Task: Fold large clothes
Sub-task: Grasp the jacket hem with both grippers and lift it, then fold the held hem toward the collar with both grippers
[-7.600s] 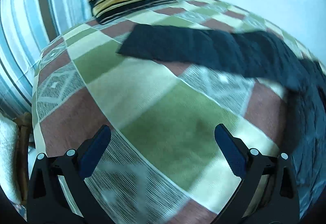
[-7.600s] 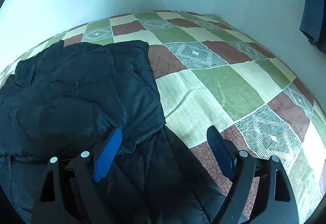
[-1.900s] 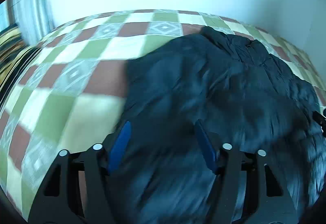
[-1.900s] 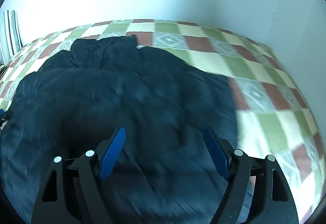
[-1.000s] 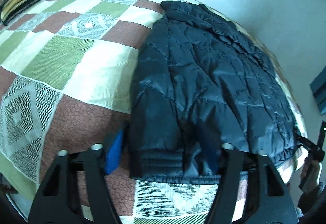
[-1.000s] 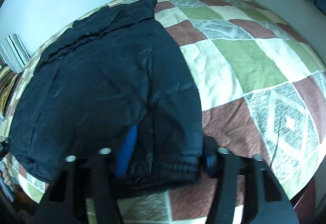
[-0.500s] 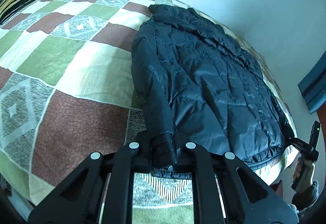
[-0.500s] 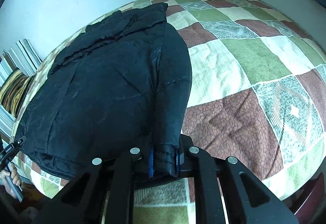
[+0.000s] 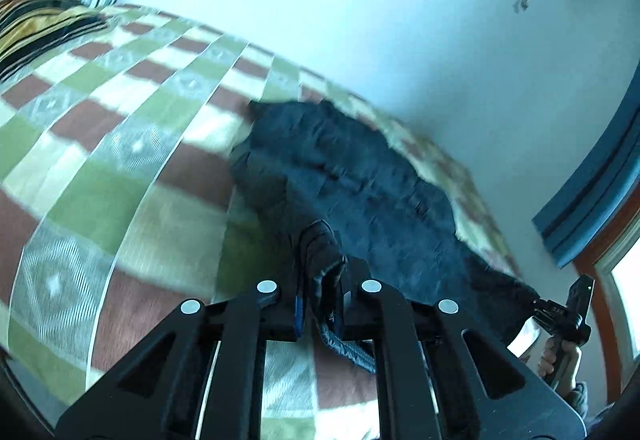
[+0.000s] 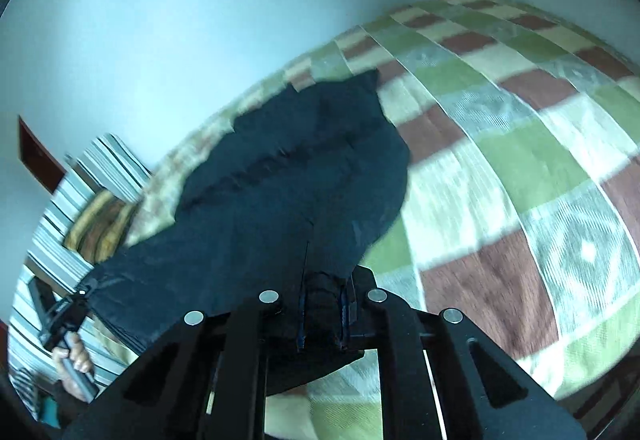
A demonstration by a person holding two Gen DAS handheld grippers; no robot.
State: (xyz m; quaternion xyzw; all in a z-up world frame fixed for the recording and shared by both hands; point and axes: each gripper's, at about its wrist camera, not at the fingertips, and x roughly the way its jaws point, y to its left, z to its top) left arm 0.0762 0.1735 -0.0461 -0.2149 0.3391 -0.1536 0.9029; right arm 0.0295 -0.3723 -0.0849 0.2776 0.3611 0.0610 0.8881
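Note:
A dark quilted jacket (image 9: 360,191) lies lengthwise on the checked bed cover (image 9: 120,143), collar end far, hem end lifted off the bed. My left gripper (image 9: 320,304) is shut on the hem's left corner, which bunches between its blue pads. In the right wrist view the jacket (image 10: 288,191) hangs from my right gripper (image 10: 322,314), whose jaws are closing with the hem's right corner pinched between them. Each view shows the other gripper at the far hem corner: the right gripper (image 9: 536,304) and the left gripper (image 10: 86,290), each with a hand on its handle.
The bed cover (image 10: 520,159) spreads wide on both sides of the jacket. A striped pillow (image 9: 36,11) lies at the head end before a striped curtain (image 10: 60,207). A pale wall runs along the far side. A blue curtain (image 9: 592,191) hangs by a window.
Both grippers closed on the jacket's hem corners and rose, lifting the hem end off the bed. Both views have tilted up toward the wall.

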